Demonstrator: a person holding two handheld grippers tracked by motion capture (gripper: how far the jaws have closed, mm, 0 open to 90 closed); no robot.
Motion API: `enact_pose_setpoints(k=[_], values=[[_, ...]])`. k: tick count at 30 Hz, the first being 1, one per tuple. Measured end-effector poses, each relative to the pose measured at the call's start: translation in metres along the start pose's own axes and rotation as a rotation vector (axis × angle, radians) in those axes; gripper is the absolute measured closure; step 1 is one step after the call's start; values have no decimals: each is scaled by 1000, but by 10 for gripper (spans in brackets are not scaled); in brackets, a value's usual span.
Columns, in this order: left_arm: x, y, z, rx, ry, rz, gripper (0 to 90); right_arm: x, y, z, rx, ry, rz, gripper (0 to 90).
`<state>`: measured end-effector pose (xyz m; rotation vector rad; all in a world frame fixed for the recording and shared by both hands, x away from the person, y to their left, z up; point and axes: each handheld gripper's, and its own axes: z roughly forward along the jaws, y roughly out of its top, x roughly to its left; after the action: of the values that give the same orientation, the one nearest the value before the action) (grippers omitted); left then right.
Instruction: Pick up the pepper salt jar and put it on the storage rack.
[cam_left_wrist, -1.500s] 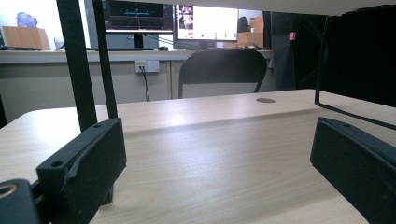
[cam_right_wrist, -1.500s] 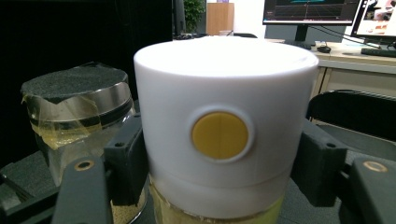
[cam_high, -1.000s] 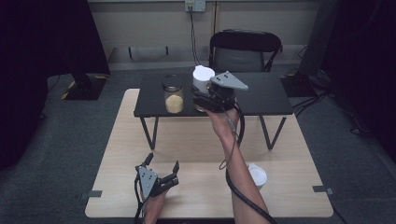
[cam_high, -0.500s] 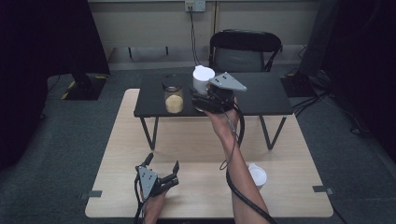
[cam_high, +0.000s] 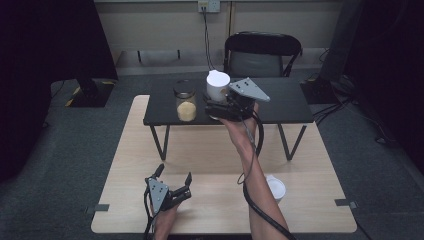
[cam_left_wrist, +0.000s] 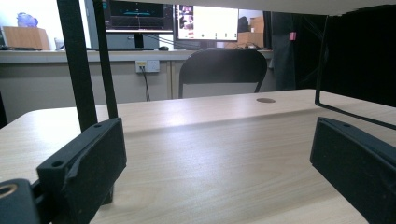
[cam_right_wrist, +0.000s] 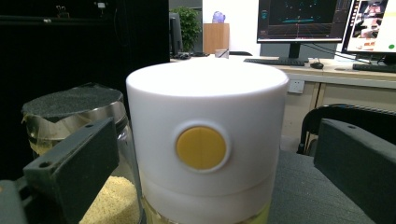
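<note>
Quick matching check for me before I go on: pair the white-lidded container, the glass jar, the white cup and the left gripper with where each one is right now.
Things:
1. white-lidded container
2. glass jar
3. white cup
4. left gripper

Places:
A. near right part of the wooden table
B. near left part of the wooden table, jaws open
C. black raised shelf, between the right gripper's open jaws
D. black raised shelf, left of the white lid

Pairs: 1-C, 2-D, 3-A, 4-B

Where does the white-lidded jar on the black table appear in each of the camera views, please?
High view: the white-lidded jar stands top centre, on the black table, just beyond the right gripper.
Left gripper view: not in it.
Right gripper view: the jar is dead centre, between the open jaws, which have just been opening.
Shared landmark: the glass jar of grain beside it.
</note>
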<state>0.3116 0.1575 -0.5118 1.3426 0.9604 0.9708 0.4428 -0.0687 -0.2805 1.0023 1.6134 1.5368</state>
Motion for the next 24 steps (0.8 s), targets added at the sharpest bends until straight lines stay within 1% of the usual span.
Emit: enact_pose_setpoints(k=[6, 9, 13, 16, 19, 24], values=[[0, 0, 0, -1, 0, 0, 31, 2, 2, -3, -3, 6, -2, 0], [0, 0, 0, -1, 0, 0, 30, 3, 2, -5, -14, 4, -10, 0], [0, 0, 0, 0, 0, 0, 30, 4, 4, -8, -27, 8, -4, 0], [0, 0, 0, -1, 0, 0, 30, 4, 5, -12, -38, 4, -13, 0], [0, 0, 0, -1, 0, 0, 30, 4, 5, -14, -37, -2, -26, 0], [0, 0, 0, -1, 0, 0, 30, 2, 4, -20, -45, 1, -22, 0]])
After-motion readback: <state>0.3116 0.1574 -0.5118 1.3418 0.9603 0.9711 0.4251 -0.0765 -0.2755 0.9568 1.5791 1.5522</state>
